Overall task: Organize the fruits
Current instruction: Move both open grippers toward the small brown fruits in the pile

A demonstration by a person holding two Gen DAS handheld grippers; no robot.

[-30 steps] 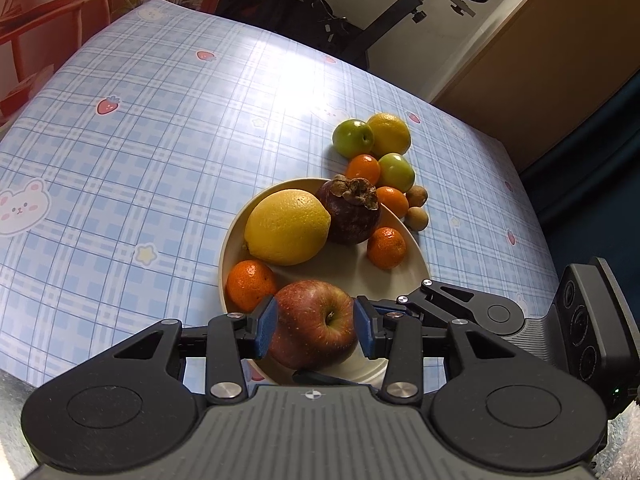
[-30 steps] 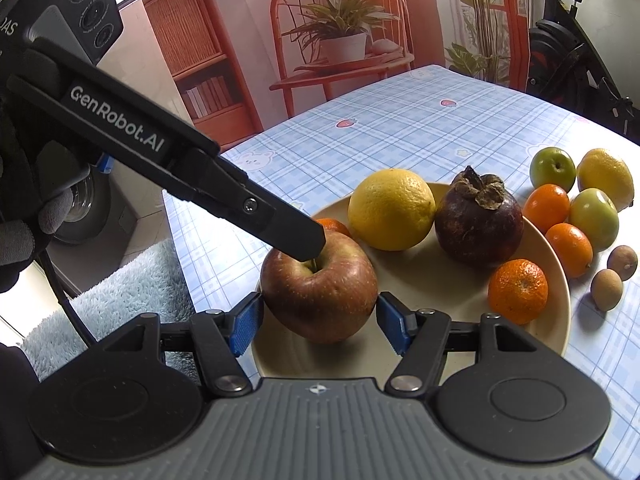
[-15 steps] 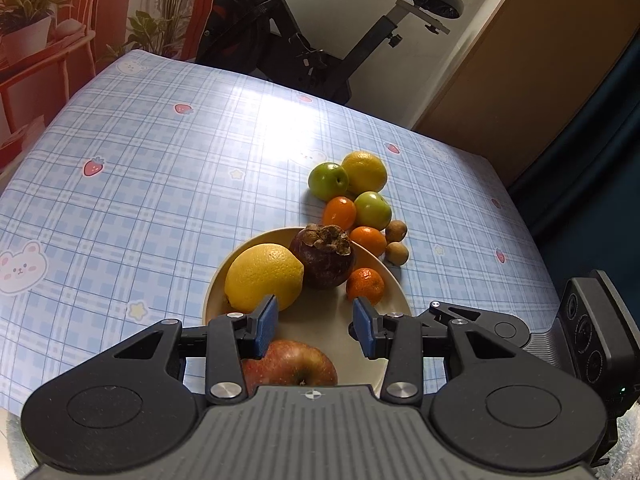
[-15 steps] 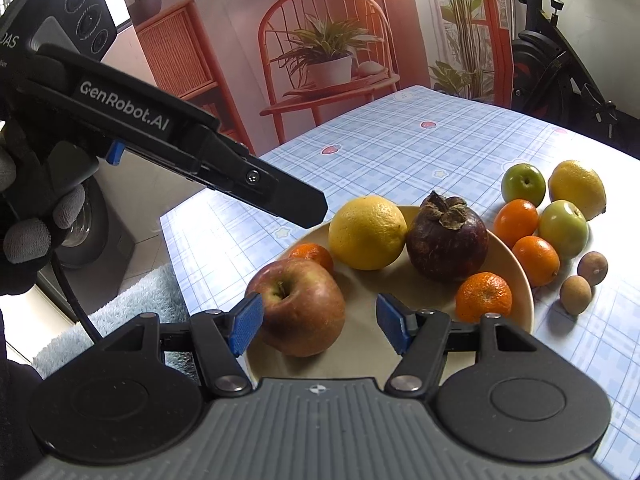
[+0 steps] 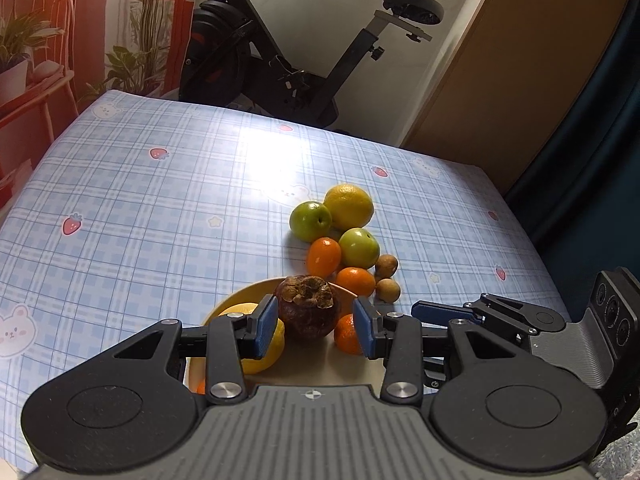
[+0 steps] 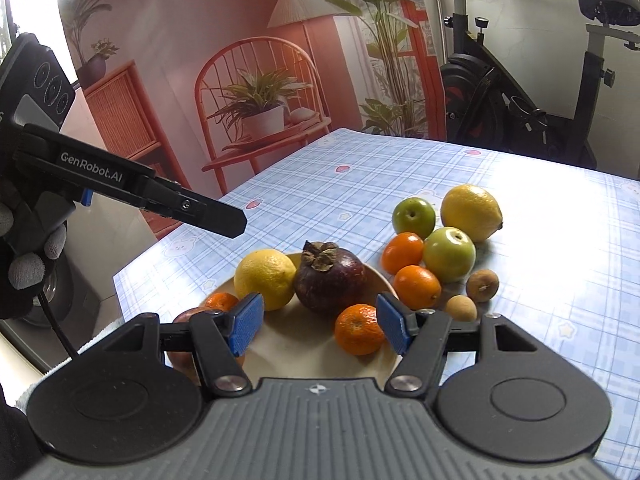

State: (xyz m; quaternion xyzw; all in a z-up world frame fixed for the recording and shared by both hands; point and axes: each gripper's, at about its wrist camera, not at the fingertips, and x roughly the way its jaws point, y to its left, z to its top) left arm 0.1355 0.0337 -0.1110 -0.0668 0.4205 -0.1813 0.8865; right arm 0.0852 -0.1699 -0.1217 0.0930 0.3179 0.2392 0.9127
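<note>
A cream plate holds a lemon, a dark mangosteen, two mandarins and a red apple, which is half hidden behind my right finger. My right gripper hovers open over the plate's near side with nothing between its pads. My left gripper is also open and empty, above the plate, with the mangosteen framed beyond its pads. In the right wrist view the left gripper hangs above and left of the plate.
Loose fruit lies on the checked tablecloth beyond the plate: a lemon, two green apples, two oranges and two brown longans. A gloved hand holds the left gripper. An exercise bike stands past the table's far edge.
Both grippers have drawn back and upward from the red apple, which stays on the plate's near edge. The apple has dropped out of the left wrist view.
</note>
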